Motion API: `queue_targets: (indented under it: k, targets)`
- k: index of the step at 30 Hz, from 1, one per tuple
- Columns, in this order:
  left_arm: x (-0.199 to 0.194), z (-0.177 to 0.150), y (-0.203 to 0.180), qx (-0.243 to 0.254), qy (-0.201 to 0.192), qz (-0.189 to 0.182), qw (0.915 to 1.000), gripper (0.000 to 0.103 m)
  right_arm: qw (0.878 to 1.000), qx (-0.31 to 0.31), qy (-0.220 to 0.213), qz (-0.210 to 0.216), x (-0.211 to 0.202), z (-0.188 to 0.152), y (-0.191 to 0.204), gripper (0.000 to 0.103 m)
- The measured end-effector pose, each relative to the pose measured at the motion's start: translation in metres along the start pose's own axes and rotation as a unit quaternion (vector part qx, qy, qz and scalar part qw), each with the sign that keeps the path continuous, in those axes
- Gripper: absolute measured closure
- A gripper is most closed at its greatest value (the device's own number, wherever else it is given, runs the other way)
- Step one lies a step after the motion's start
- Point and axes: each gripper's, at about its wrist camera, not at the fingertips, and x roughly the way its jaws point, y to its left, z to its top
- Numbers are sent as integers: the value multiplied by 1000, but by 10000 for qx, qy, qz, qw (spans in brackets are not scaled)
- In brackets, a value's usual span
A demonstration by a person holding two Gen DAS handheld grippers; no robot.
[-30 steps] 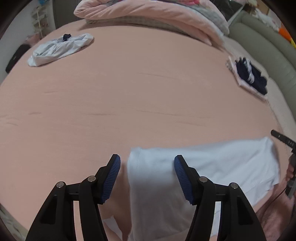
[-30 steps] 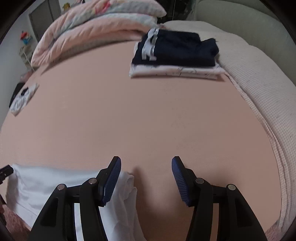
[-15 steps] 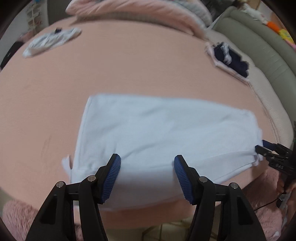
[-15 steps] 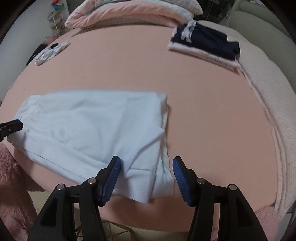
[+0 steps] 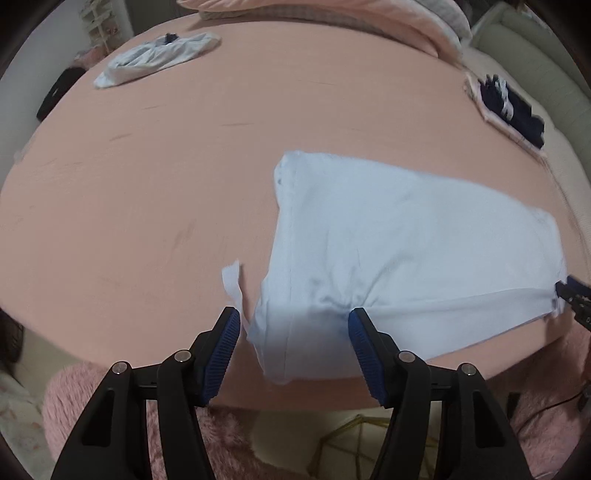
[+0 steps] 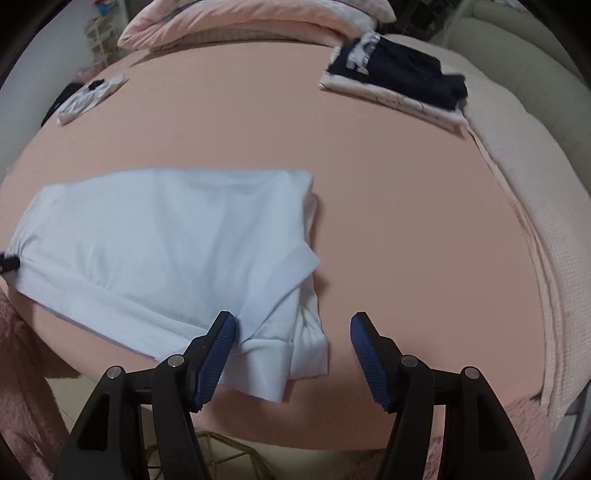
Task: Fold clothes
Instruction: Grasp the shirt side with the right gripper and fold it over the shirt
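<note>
My left tongs (image 5: pixel 293 345) point steeply down at the near edge of the bed (image 5: pixel 184 177), and their jaws stand apart: the near left corner of the pale blue shirt (image 5: pixel 406 251) lies between the blue pads (image 5: pixel 225 350), with the cloth bunched up against the right pad, though I cannot tell that either pad presses on it, so I call them released. A small white flap of the shirt sticks out just ahead of the left pad. My right tongs (image 6: pixel 291 349) have just been opening and now hang slack over the shirt's (image 6: pixel 159 240) other near corner, where a folded sleeve cuff sits between the pads (image 6: pixel 364 350), close to the left one and well clear of the right one. The shirt is folded into a broad band that stretches across the pink sheet from one pair of tongs to the other, lying flat with its near edge drooping over the bed's rim. Far ahead of the right tongs and to their right, a folded stack of dark and white clothes (image 6: pixel 399 81) rests near the pale blanket (image 6: pixel 535 192). Far ahead of the left tongs and to their left lies a crumpled white garment (image 5: pixel 155 59), and pillows (image 6: pixel 240 18) are piled at the far end.
</note>
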Motion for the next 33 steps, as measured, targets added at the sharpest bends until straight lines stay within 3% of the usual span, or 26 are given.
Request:
queue_targets:
  k: [2, 5, 8, 12, 13, 16, 21, 24, 26, 28, 30, 31, 32, 33]
  targets:
    - [-19, 0, -8, 201, -466, 89, 9987, 44, 9993, 233, -282, 101, -15, -1, -8, 39]
    - [-30, 8, -30, 492, -860, -297, 9946, 44, 9959, 417, -783, 170, -33, 3, -12, 39]
    - [-15, 14, -60, 925, -770, -447, 9917, 44, 9970, 192, -709, 230, -24, 11, 4, 39]
    - [13, 15, -49, 808, -118, 143, 9966, 44, 9992, -246, -273, -136, 4, 16, 19, 39]
    - [14, 13, -42, 688, -73, 137, 9975, 44, 9995, -181, -191, -165, 9, 13, 12, 39]
    - [-1, 11, -25, 358, -266, -114, 9989, 44, 9989, 426, -182, 87, 4, 3, -20, 38]
    - [-28, 18, -43, 521, -805, -521, 9940, 44, 9903, 1139, -77, 796, -1, -3, -48, 36]
    - [-22, 18, -57, 720, -718, -579, 9931, 44, 9903, 1107, 140, 833, 14, -2, -43, 36]
    - [-17, 16, -58, 809, -657, -603, 9927, 44, 9887, 1186, 162, 899, 24, -2, -44, 30]
    - [-13, 13, -58, 868, -588, -650, 9924, 44, 9867, 1237, 138, 1048, 29, -2, -44, 16]
    - [-10, 12, -55, 826, -535, -686, 9928, 44, 9852, 1210, 120, 1207, 31, 0, -42, 14]
    - [-9, 12, -54, 789, -519, -714, 9930, 44, 9848, 1121, 120, 1321, 31, 2, -39, 20]
    - [-9, 12, -53, 748, -503, -756, 9931, 44, 9833, 1060, 118, 1475, 30, 3, -34, 33]
    - [-9, 14, -53, 709, -488, -808, 9930, 44, 9815, 998, 116, 1629, 29, 3, -30, 66]
